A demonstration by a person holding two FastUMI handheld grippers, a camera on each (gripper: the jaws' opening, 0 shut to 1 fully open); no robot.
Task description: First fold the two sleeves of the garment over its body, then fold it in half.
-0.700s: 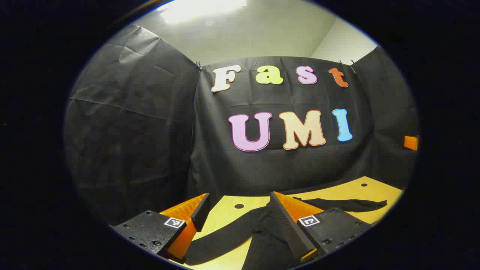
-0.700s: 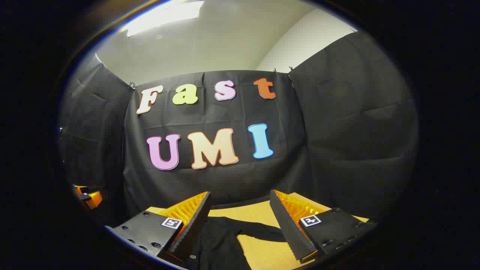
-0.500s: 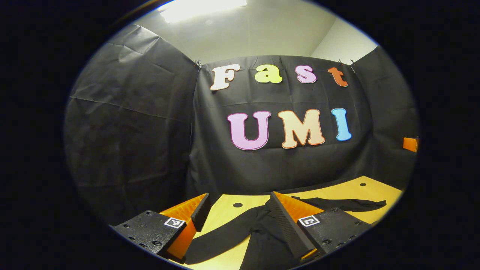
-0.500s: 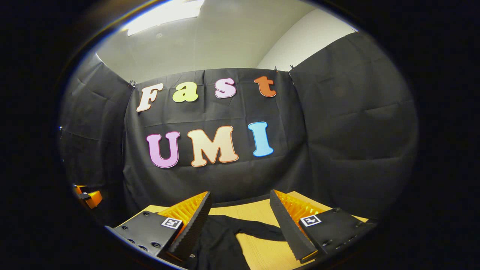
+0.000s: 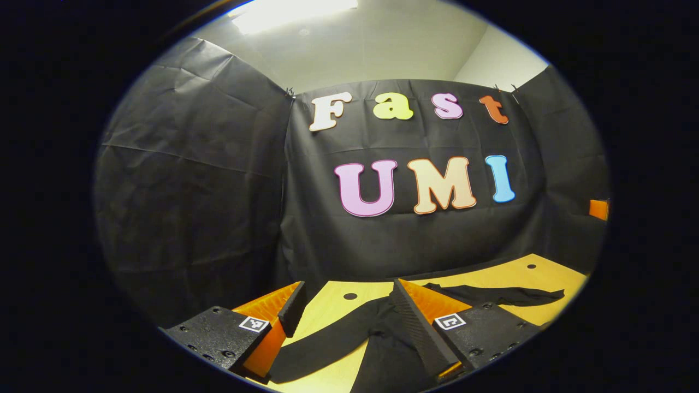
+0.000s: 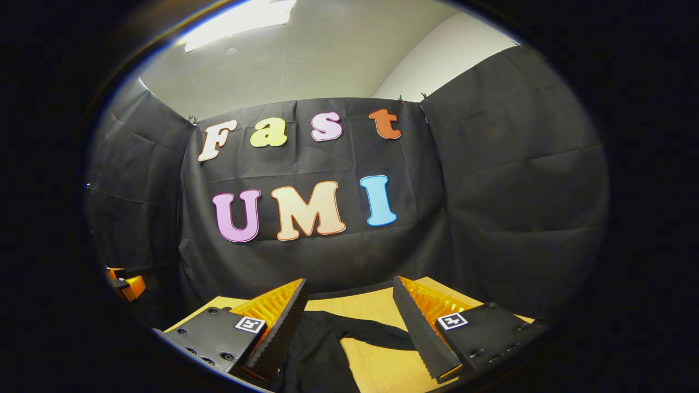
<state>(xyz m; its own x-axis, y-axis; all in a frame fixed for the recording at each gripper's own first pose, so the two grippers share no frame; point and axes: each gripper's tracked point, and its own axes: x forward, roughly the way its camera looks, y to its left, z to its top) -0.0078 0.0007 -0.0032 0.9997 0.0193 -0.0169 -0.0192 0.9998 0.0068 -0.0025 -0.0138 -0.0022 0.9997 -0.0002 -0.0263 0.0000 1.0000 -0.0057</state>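
One black garment lies spread on one yellow table, with two grippers above it. Compared with 0.7 s ago almost nothing has changed; both views have only drifted slightly. The left gripper hangs with its jaws apart and empty, a sleeve running between and beneath its fingers. The right gripper is likewise spread wide and holds nothing, the garment's other sleeve lying below the gap.

Each tool has black screw-studded blocks bearing square markers and ridged fingers.
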